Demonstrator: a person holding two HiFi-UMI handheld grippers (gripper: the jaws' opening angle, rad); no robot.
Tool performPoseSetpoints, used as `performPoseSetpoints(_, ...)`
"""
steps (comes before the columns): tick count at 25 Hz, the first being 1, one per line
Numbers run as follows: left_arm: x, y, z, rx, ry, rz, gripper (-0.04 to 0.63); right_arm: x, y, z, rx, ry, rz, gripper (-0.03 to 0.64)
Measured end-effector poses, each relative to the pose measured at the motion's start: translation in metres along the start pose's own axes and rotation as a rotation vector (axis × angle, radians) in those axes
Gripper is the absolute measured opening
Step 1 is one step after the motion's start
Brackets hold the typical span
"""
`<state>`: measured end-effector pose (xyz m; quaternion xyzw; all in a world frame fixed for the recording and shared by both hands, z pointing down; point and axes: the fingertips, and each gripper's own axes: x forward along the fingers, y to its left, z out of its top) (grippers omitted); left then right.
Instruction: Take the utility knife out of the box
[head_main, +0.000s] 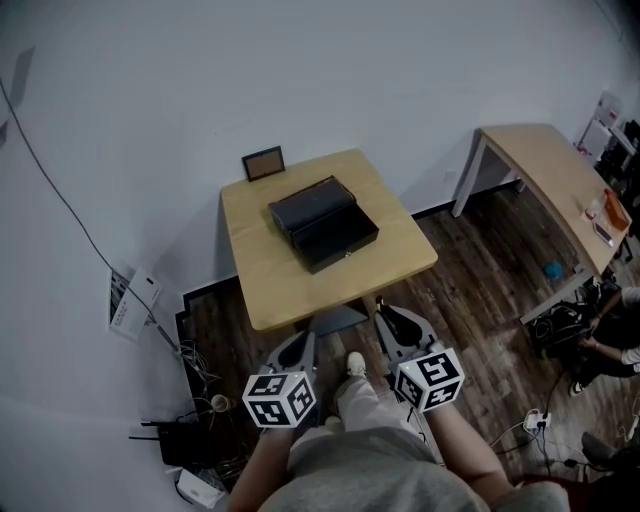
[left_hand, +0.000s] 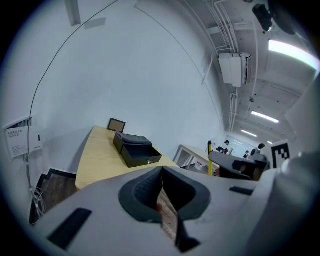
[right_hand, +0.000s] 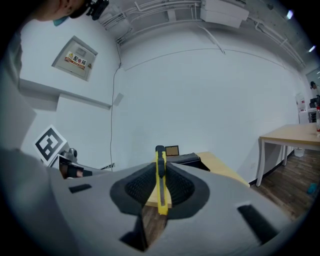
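Observation:
A black box (head_main: 322, 222) stands with its lid open on the small wooden table (head_main: 270, 290); it also shows in the left gripper view as the box (left_hand: 136, 150). Both grippers hang short of the table's near edge, above the floor. My right gripper (head_main: 392, 318) is shut on a yellow and black utility knife (right_hand: 160, 180), which stands upright between the pads and sticks out past the tips. The left gripper (left_hand: 161, 172) is shut with nothing in it. The box's inside is hidden from the gripper views.
A small dark picture frame (head_main: 263, 162) leans on the wall at the table's far edge. A longer wooden table (head_main: 550, 175) stands to the right, with a seated person (head_main: 610, 340) near it. Cables and devices (head_main: 200, 440) lie on the floor at the left.

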<state>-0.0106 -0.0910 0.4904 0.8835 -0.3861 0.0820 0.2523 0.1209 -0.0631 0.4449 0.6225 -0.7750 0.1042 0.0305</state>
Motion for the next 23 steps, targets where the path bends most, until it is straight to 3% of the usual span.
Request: performPoseSetpoints(23,0.005,0.002,0.010,-0.014,-0.020,-0.009,0.005,0.006,0.008,0.006,-0.012,-0.019,-0.009,0.049)
